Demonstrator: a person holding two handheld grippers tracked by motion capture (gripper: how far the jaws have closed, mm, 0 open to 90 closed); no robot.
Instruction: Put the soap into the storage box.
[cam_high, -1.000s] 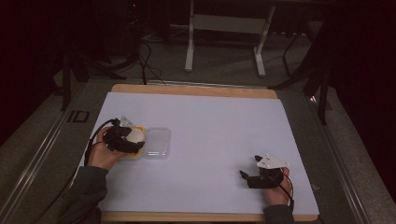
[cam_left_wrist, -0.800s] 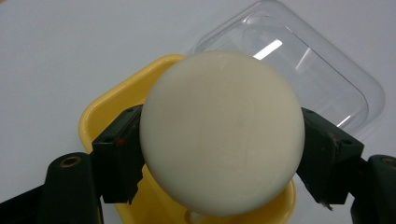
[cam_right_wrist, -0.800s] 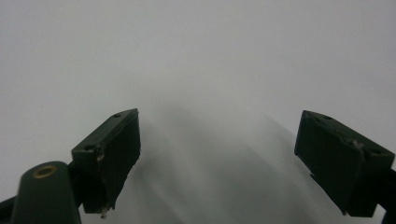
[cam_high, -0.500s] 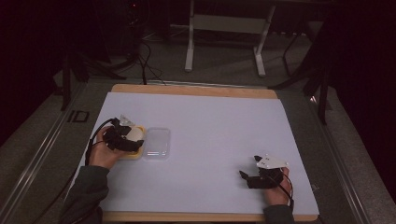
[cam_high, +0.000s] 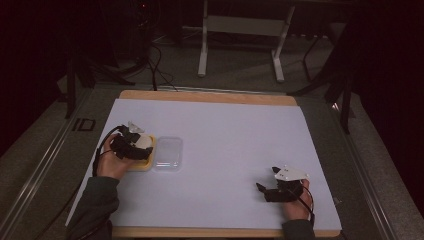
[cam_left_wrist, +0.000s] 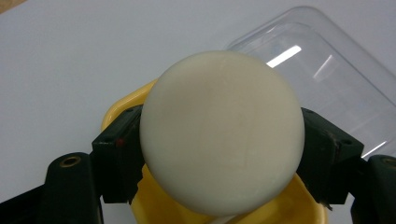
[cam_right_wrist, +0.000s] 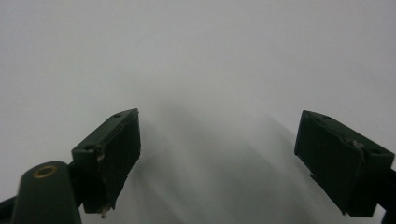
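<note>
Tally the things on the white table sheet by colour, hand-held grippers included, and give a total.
Cream: 1, the ball
Yellow: 1, the tray
Clear: 1, the plastic lid
Black: 2, the left hand-held gripper and the right hand-held gripper
Total: 5

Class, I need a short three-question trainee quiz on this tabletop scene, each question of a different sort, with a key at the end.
1. True or false: the left gripper has its black jaws pressed on the round cream-white ball.
2. Multiple choice: what lies right beside the shallow yellow plastic dish on the white table sheet? A) a clear plastic lid B) a red metal mug C) a blue cloth
3. Fill in: the right gripper has its jaws standing ____ with nothing between them.

Key: 1 true; 2 A; 3 open.
</note>
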